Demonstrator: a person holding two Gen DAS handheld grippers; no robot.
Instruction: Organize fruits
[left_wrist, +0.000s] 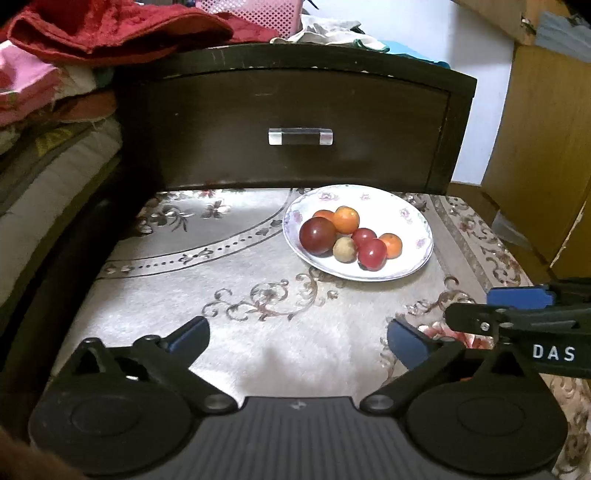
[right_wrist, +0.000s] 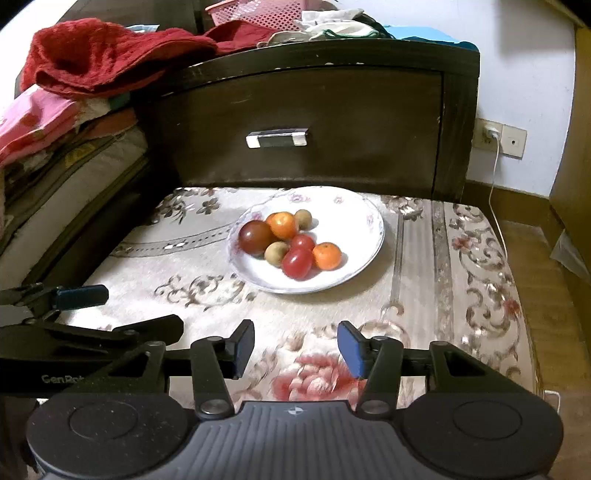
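Hovering low over the flowered cloth (right_wrist: 417, 258), the left gripper (left_wrist: 298, 334) and the right gripper (right_wrist: 296, 347) both have their blue-padded fingers spread apart with nothing between them, the left spread wider than the right. The fruits sit heaped on a white floral plate (right_wrist: 354, 221) (well ahead of both fingertips), which rests on the cloth just in front of the dark wooden drawer (right_wrist: 332, 122). On the plate a large dark red plum (right_wrist: 255, 236) touches an orange (right_wrist: 283, 224); two red fruits (right_wrist: 297, 263) lie beside a second orange (right_wrist: 327, 255), with a small brownish fruit (right_wrist: 276, 253) between them and the plum. Another brownish one (right_wrist: 303, 218) lies at the far side.
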